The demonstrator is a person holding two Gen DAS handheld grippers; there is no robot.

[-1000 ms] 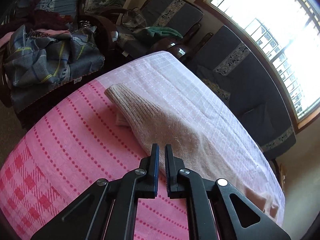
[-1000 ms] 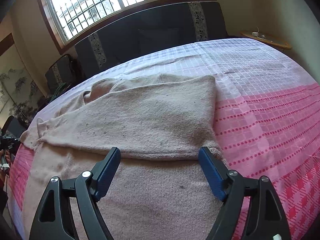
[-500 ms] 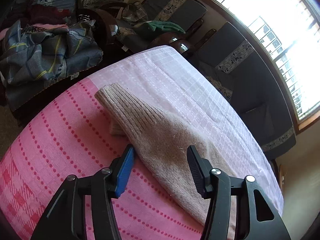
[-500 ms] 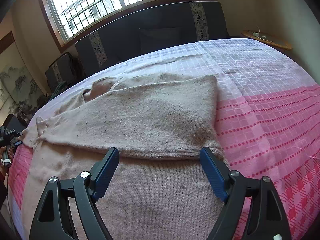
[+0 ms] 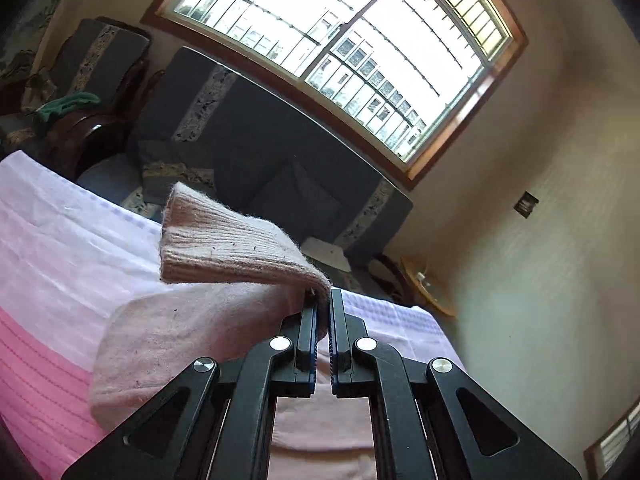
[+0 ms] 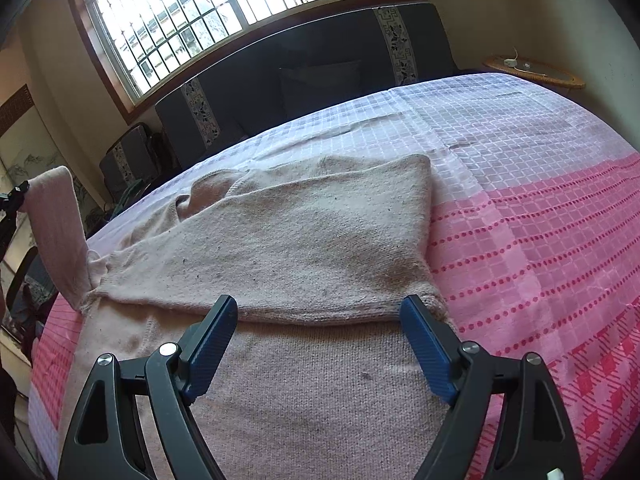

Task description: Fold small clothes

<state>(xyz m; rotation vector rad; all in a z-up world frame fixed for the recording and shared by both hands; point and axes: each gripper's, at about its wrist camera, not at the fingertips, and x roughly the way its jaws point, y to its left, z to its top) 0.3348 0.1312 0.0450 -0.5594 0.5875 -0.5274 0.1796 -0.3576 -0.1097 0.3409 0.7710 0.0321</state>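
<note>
The pale pink knitted sweater [image 6: 304, 264] lies on the pink checked cloth surface [image 6: 540, 240]. Its left sleeve [image 5: 240, 248], flat half a second ago, is now lifted, clamped in the left tool [image 5: 323, 320]. The right tool [image 6: 318, 344] hovers apart over the body, so I judge the sleeve fold comes next.

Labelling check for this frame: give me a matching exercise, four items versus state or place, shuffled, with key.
Items
1. left gripper
2. right gripper
3. sweater sleeve
4. sweater body

States
A. lies flat on the pink and white cloth
B. jaws wide open, holding nothing, over the sweater's near part
C. lifted off the table, cuff end in the air
D. jaws closed on knit fabric

Pairs: 1-D, 2-B, 3-C, 4-A
</note>
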